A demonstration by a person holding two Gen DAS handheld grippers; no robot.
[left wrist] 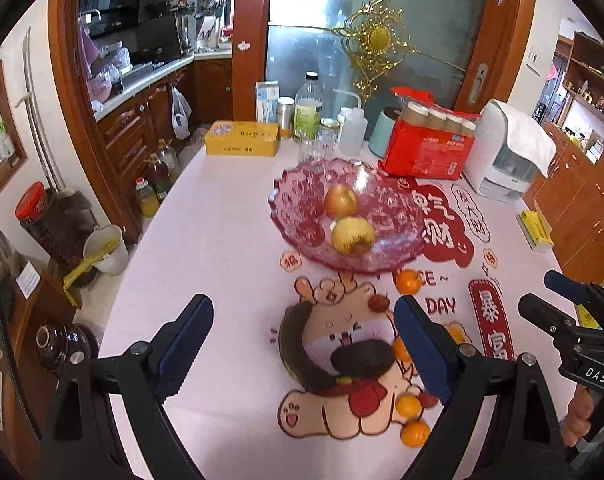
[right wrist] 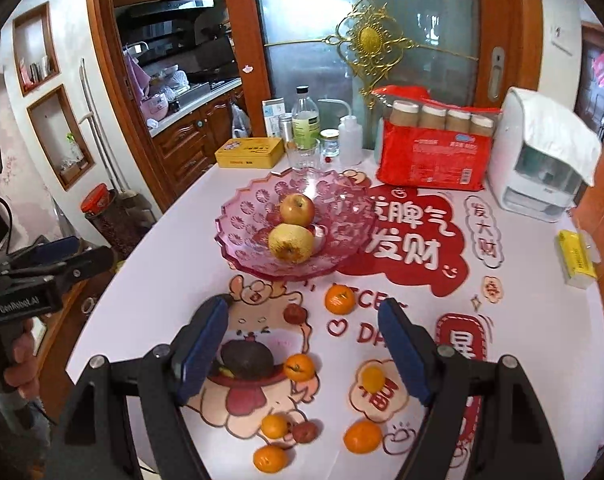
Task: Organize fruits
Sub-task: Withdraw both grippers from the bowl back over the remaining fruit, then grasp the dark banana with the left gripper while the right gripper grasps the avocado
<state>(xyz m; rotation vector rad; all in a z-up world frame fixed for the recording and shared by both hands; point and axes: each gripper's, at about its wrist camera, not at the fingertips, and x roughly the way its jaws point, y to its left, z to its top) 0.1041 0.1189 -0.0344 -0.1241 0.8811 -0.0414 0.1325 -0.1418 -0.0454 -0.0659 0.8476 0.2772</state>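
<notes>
left gripper: jaws wide apart, nothing between | pink glass bowl: two apples inside, touching | table: black curved banana, oranges loose near it | right gripper: at right edge, empty

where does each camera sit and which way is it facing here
Left wrist view: sits on the left hand-held gripper, looking down across the table at the pink bowl; its open blue-padded fingers show, with the right hand-held gripper at the right edge.
Right wrist view: sits on the right hand-held gripper, same heading; its open fingers show, with the left hand-held gripper and a hand at the left edge.
Shared: bowl, table.
</notes>
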